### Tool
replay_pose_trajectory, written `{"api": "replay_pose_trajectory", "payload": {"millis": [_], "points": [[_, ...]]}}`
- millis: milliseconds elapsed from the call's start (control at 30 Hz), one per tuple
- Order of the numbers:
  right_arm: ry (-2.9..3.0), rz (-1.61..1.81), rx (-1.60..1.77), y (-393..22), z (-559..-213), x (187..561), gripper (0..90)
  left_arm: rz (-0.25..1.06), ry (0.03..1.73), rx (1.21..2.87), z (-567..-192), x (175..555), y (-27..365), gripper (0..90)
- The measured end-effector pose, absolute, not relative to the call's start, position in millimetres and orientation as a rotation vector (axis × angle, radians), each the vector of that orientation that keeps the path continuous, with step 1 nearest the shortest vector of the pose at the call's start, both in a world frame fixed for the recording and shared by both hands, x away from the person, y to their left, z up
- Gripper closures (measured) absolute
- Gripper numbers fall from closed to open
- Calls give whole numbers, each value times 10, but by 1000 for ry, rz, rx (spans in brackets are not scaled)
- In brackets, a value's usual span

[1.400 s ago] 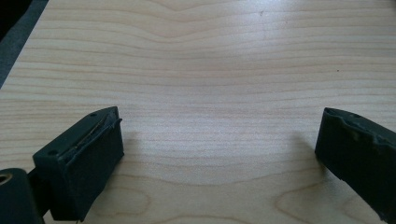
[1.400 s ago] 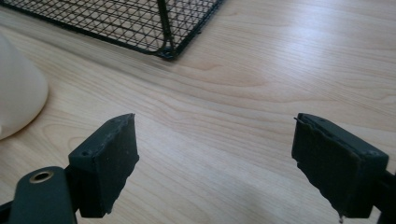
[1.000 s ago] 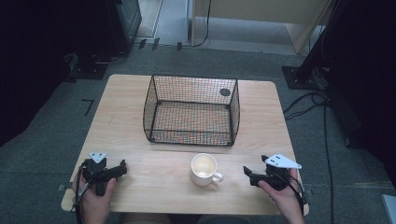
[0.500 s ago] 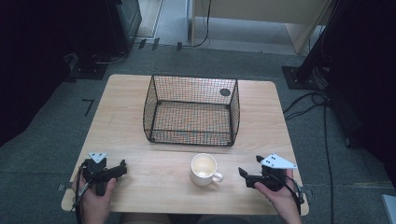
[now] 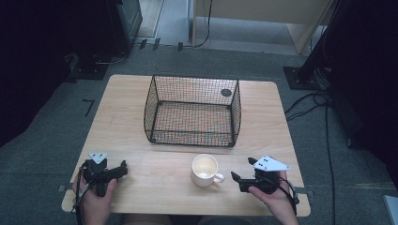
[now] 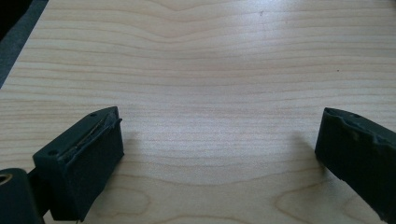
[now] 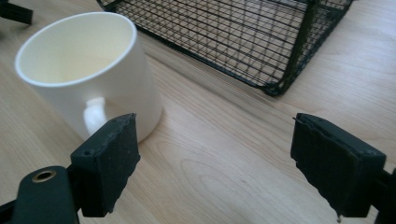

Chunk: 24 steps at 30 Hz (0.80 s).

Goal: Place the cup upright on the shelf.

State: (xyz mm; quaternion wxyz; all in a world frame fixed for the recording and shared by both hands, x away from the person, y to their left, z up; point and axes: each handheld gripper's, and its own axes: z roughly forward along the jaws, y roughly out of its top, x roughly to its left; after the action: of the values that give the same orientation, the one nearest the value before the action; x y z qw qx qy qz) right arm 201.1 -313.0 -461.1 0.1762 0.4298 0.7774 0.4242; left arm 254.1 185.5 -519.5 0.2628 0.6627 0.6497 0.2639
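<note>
A white mug (image 5: 205,169) stands upright and empty near the table's front edge, its handle toward the right. In the right gripper view the mug (image 7: 88,70) sits just beyond the left jaw. My right gripper (image 5: 241,170) is open a short way right of the mug, jaws aimed at it and nothing between them (image 7: 215,122). A black wire basket (image 5: 192,110) stands empty at the table's middle; its near corner (image 7: 280,70) shows in the right gripper view. At the front left, my left gripper (image 5: 121,169) rests open over bare wood (image 6: 222,119).
The light wooden table (image 5: 126,108) has bare wood on both sides of the basket. A small dark round mark (image 5: 226,93) lies behind the basket's far right corner. Cables (image 5: 324,103) run over the grey floor to the right.
My right gripper has slid left, closer to the mug's handle. The left gripper, mug and basket have not moved.
</note>
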Motion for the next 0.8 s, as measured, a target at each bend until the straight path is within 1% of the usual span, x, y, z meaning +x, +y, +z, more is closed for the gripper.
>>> {"api": "replay_pose_trajectory", "payload": {"millis": [500,567,600,633,667,733,767,800], "points": [[2258,1236,1160,-2969,-4594,1979,152,714,1757,1792,-5195,2541,1855,11],[2268,1240,1154,-2944,-4599,1976,170,714,1757,1792,-5195,2541,1855,11],[2284,1252,1147,-2923,-4606,1976,206,714,1757,1792,-5195,2541,1855,11],[2292,1259,1143,-2914,-4609,1976,225,714,1758,1793,-5195,2541,1855,11],[2292,1259,1143,-2914,-4609,1976,225,714,1758,1792,-5195,2541,1855,11],[2315,1281,1131,-2878,-4620,1975,275,714,1758,1792,-5195,2541,1855,11],[2315,1281,1131,-2878,-4620,1975,275,714,1757,1793,-5195,2541,1855,11],[2333,1296,1121,-2857,-4630,1975,316,714,1757,1792,-5195,2541,1855,11]]}}
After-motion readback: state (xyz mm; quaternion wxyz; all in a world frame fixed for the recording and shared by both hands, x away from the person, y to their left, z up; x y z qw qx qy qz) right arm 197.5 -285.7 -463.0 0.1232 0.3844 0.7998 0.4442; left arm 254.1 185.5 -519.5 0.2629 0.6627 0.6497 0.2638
